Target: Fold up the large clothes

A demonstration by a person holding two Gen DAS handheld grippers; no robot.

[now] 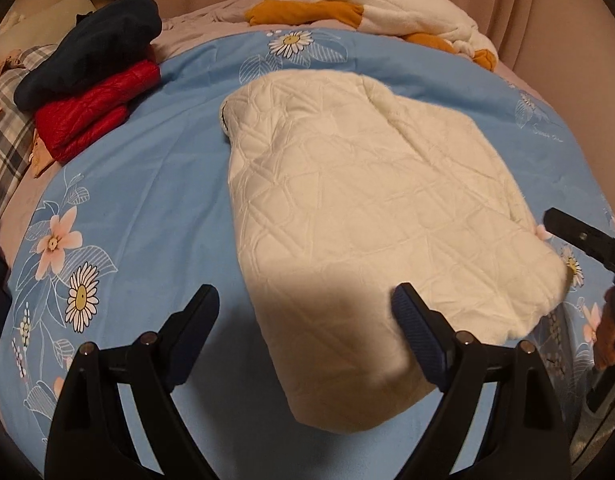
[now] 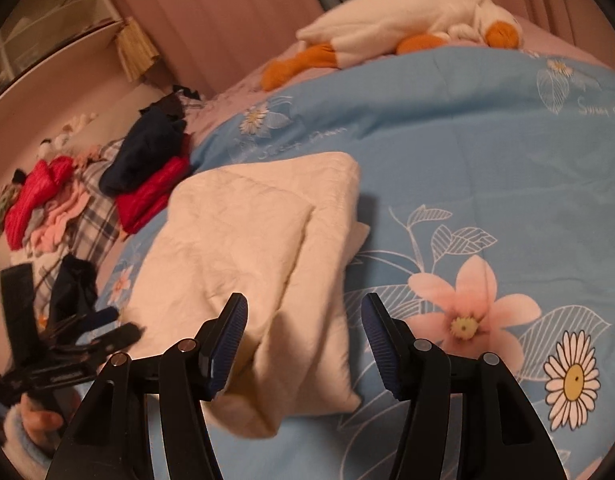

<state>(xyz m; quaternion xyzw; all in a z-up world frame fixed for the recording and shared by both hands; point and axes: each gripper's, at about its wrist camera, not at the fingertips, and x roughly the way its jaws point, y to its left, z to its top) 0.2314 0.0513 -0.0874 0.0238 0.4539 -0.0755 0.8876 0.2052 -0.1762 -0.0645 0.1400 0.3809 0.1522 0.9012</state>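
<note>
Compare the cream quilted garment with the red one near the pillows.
The cream quilted garment lies alone mid-duvet, a large pale bundle; the red garment is smaller, glossy, and sits at the duvet's edge under a dark navy garment. Both are folded and padded.

Cream jacket (image 1: 371, 208): quilted cloth, matt, stitched diamond texture. Blue duvet (image 1: 155, 184): smooth printed cotton. Red jacket (image 1: 95, 108): shiny puffer nylon. Goose toy (image 2: 395, 20): fuzzy plush. Tool pads (image 2: 231, 344): ribbed blue rubber on matt black plastic.
</note>
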